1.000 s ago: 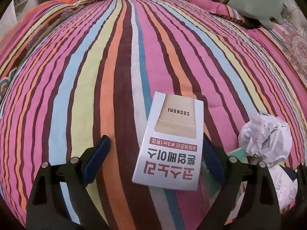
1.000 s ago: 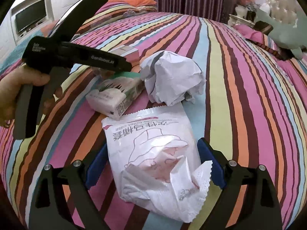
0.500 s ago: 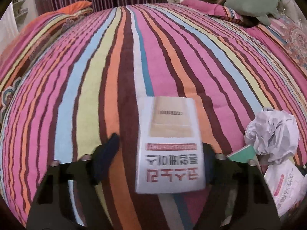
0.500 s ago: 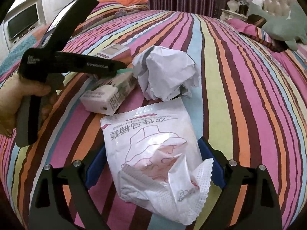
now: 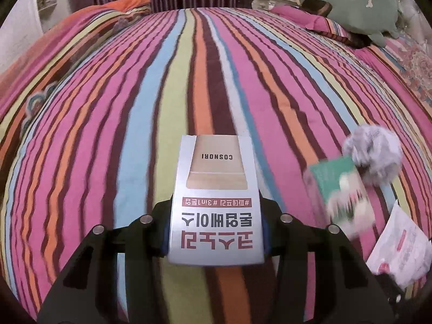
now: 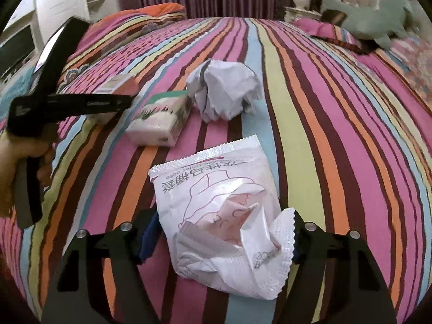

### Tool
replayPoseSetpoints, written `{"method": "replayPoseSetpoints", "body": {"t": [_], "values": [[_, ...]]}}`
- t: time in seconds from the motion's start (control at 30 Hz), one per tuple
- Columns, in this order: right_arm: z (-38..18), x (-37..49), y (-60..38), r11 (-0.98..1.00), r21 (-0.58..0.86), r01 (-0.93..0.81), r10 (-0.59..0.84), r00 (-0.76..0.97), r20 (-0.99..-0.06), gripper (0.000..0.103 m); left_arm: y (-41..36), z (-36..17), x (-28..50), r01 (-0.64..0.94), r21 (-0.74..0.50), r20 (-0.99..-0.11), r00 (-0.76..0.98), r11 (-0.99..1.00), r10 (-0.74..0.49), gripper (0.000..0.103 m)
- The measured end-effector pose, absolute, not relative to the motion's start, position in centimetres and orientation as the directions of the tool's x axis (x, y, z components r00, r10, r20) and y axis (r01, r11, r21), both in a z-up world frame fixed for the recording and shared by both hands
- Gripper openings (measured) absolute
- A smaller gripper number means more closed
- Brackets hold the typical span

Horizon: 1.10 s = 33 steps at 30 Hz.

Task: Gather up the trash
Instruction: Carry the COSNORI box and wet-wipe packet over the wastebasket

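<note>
My left gripper (image 5: 214, 232) is shut on a silver COSNORI carton (image 5: 216, 202) with red Korean print and holds it above the striped bedspread (image 5: 135, 108). In the right wrist view the carton (image 6: 116, 86) shows in that gripper (image 6: 118, 104) at the left. My right gripper (image 6: 221, 240) is open around a torn white plastic wrapper (image 6: 218, 210) that lies on the bed. A crumpled paper ball (image 6: 224, 93) and a green-white tissue pack (image 6: 159, 120) lie beyond it. Both also show in the left wrist view, the ball (image 5: 374, 156) and the pack (image 5: 343, 189).
A green plush toy (image 5: 359, 5) and pillows lie at the head of the bed, far right. An orange pillow (image 5: 121, 4) lies at the far left. Purple curtains hang behind. White cabinets (image 6: 54, 8) stand at the left.
My left gripper has closed on the carton and lifted it off the bed. My right gripper has stayed open around the wrapper, drawing back slightly.
</note>
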State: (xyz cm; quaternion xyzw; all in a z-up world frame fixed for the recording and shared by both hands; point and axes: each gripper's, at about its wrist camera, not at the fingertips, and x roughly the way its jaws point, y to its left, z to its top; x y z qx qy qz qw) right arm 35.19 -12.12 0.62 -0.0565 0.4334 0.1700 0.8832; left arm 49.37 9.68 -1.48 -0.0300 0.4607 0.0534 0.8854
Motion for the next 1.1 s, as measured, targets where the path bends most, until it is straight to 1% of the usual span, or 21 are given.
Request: {"method": "replayPoseSetpoints", "body": {"t": [0.2, 0.37, 0.57, 0.9, 1.0, 1.1], "values": [[0.6, 31.4, -13.0, 0.957, 0.081, -0.278, 0.230, 0.558, -0.797, 0.069, 10.1, -1.1, 42.6, -0.125, 0.004, -0.819, 0.568, 0.992, 0.075, 0.047], [0.9, 28.4, -14.5, 0.965, 0.131, -0.227, 0.237, 0.545, -0.804, 0.069, 10.3, -1.1, 36.1, -0.134, -0.040, -0.818, 0.574, 0.990, 0.045, 0.047], [1.2, 25.0, -15.6, 0.968, 0.177, -0.181, 0.248, 0.543, -0.802, 0.069, 9.7, -1.5, 30.1, -0.131, -0.045, -0.828, 0.560, 0.990, 0.036, 0.047], [2.9, 18.4, -15.1, 0.946, 0.249, -0.206, 0.322, 0.538, -0.779, 0.069, 7.5, -0.6, 20.8, -0.088, -0.052, -0.820, 0.572, 0.995, 0.008, 0.047], [2.5, 16.1, -14.8, 0.937, 0.279, -0.210, 0.349, 0.522, -0.778, 0.069, 6.4, -0.7, 18.0, -0.061, -0.052, -0.818, 0.575, 0.997, -0.007, 0.047], [2.0, 14.1, -14.5, 0.927, 0.306, -0.218, 0.376, 0.495, -0.783, 0.069, 5.5, -1.0, 15.2, -0.047, -0.081, -0.821, 0.569, 0.996, -0.040, 0.047]]}}
